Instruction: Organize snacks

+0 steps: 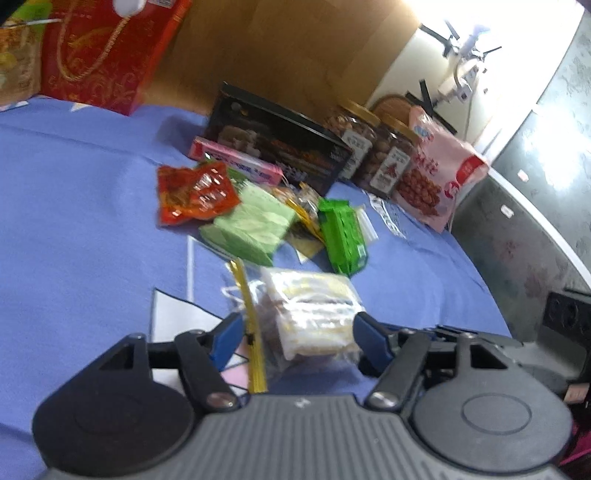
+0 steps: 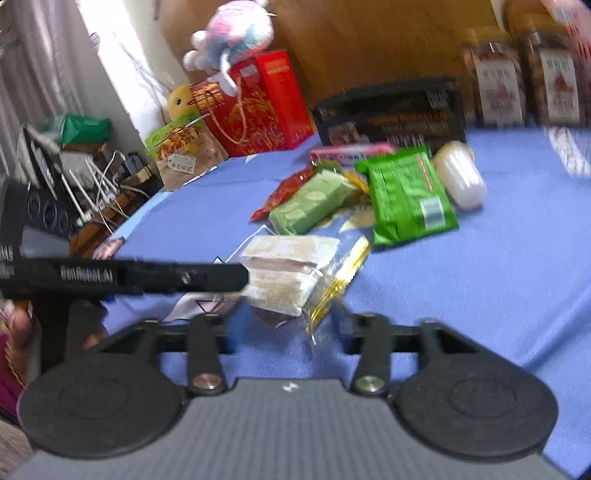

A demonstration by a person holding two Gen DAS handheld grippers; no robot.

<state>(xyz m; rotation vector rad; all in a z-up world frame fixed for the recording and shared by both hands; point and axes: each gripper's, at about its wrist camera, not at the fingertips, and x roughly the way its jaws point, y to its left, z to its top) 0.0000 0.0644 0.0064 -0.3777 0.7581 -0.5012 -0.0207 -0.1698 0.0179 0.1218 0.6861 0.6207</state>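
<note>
Left gripper (image 1: 295,334) stands wide, blue pads either side of a clear bag of wafer biscuits (image 1: 314,310) w/ a gold twist strip; pads look just clear of the wrapper, tho blur makes contact hard to judge. Right gripper (image 2: 288,325) also wide, the same bag (image 2: 291,273) ahead of it and between the fingers, nothing clamped; its fingertips are too smeared to read finely. In the right wrist view the left gripper's black finger comes in from the left & its tip meets the bag's side. Bag lies on a blue cloth-covered surface (image 1: 74,206), nearest the grippers, on the near side of the snack cluster. Just beyond it: pale green box (image 1: 251,225), bright green packet (image 1: 343,236), red-orange pouch (image 1: 195,192), and a white wrapped roll (image 2: 461,177) beside the green packet. Behind those a pink flat box (image 1: 236,160) leans by a black box (image 1: 280,144), which stands upright toward the far edge. Right of the black box, along the far edge: two gold-lidded jars of nuts (image 1: 373,147), then a pink bag (image 1: 439,177) at the far right corner. Red gift bag (image 1: 107,55) at the far left corner, a plush toy (image 2: 236,33) on top of it.
</note>
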